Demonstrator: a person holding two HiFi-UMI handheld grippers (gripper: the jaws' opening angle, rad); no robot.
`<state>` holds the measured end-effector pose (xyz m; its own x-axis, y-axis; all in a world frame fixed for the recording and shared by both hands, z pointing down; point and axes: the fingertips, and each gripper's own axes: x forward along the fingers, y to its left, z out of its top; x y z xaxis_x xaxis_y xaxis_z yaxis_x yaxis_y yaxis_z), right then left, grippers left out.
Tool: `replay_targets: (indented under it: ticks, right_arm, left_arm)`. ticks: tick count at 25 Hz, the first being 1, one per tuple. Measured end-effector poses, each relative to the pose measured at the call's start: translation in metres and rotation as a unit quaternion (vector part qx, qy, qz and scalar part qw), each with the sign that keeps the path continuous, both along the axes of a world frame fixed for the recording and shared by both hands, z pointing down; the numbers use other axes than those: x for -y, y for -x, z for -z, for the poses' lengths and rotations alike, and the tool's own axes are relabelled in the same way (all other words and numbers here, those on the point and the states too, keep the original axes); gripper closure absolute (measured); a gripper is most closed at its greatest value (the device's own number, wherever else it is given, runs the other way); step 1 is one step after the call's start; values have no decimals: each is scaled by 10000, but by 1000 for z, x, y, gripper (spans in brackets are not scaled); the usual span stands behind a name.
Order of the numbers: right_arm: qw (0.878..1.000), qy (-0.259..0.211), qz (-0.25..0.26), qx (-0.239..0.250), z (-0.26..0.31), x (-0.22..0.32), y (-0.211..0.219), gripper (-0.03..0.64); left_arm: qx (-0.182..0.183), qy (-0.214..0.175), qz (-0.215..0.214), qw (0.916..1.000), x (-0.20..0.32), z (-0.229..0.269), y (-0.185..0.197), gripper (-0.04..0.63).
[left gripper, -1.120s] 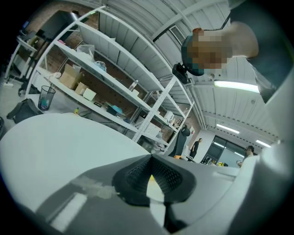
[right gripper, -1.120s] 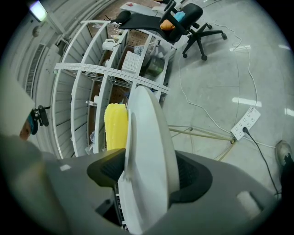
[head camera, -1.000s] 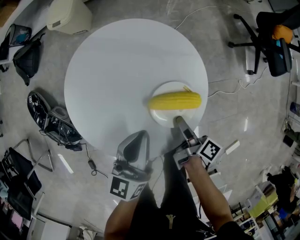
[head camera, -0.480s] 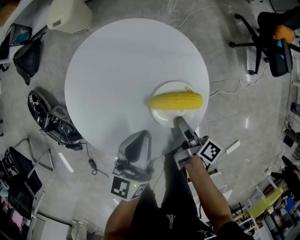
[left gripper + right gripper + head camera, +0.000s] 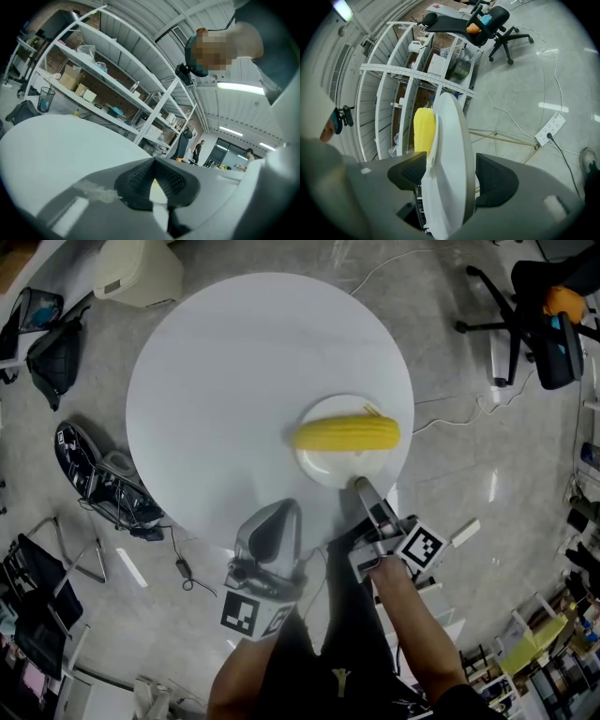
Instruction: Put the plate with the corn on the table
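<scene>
Plate (image 5: 328, 468) on round white table (image 5: 225, 381)

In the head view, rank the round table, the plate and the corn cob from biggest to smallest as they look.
1. round table
2. plate
3. corn cob, about as long as the plate but far narrower

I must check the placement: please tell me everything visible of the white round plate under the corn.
The white round plate looks smooth and glossy. It lies flat on the round white table, near its edge, and carries a yellow corn cob across it. The right gripper, whose jaws have just been opening, straddles plate rim and table edge.
</scene>
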<state>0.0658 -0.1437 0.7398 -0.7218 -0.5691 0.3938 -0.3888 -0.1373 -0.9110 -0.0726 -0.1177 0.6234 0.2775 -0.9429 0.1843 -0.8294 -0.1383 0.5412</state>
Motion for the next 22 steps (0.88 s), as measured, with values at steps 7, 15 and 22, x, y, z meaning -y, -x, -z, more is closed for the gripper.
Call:
replay_targets:
  ticks: [7, 15, 22]
  right_arm:
    - [10000, -45, -50, -47, 8, -13, -12, 312]
    - [9997, -119, -119, -169, 21, -35, -26, 361]
    - [9997, -81, -116, -197, 34, -53, -31, 383]
  left_arm:
    - [8, -87, -33, 10000, -11, 7, -11, 592]
    - [46, -214, -148, 9997, -26, 26, -23, 592]
    - [71, -284, -155, 9994, -37, 46, -23, 592]
